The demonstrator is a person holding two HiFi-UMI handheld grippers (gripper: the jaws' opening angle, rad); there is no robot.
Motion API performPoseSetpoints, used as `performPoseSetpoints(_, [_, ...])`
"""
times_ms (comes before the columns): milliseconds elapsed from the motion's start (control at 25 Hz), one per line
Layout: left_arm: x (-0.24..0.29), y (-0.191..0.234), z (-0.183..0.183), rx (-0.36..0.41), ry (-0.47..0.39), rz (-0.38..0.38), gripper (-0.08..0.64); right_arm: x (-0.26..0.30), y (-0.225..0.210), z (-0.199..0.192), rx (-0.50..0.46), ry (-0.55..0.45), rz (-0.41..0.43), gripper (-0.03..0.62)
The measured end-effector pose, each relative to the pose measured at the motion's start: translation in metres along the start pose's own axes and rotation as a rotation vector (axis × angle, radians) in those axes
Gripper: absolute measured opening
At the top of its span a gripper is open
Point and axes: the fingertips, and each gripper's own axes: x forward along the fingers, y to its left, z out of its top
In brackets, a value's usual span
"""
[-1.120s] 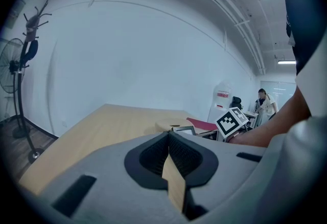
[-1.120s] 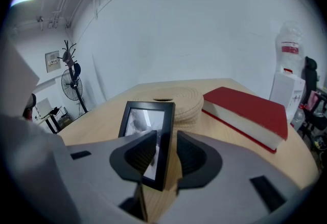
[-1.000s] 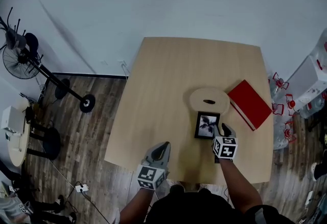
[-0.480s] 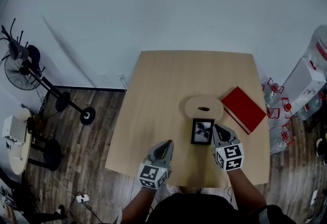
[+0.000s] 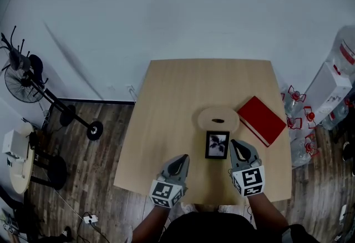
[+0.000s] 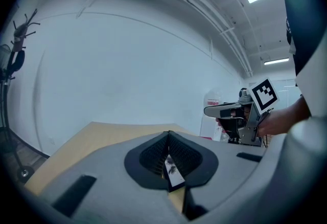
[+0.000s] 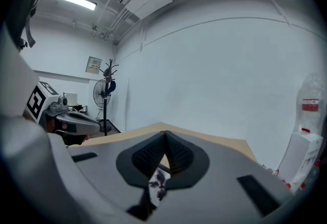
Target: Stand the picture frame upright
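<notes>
surface: light wood table (image 5: 166,103) | on it: picture frame (image 5: 217,144), oval wooden board (image 5: 218,119), red book (image 5: 262,120)

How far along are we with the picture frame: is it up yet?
Done, it seems: the picture frame appears to stand on the table, on the person's side of the round wooden board, and both gripper views catch it propped up. In hand: nothing; the right gripper and the left gripper have their jaws together, clear of the frame. Left: likely only a check that it holds.

Left gripper (image 5: 181,157) jaws together, right gripper (image 5: 238,144) jaws together, both pointing forward
</notes>
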Motion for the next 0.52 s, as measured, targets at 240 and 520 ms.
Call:
performPoseSetpoints(240, [0.0,-0.004,0.003,0.004,-0.003,-0.002,-0.005,-0.004,0.003,0.003,-0.012,-0.003,0.013,0.009])
performPoseSetpoints(520, [-0.001,-0.011,0.005,0.032,0.0,-0.021,-0.005,-0.015,0.007,0.015,0.034,-0.047,0.042,0.009])
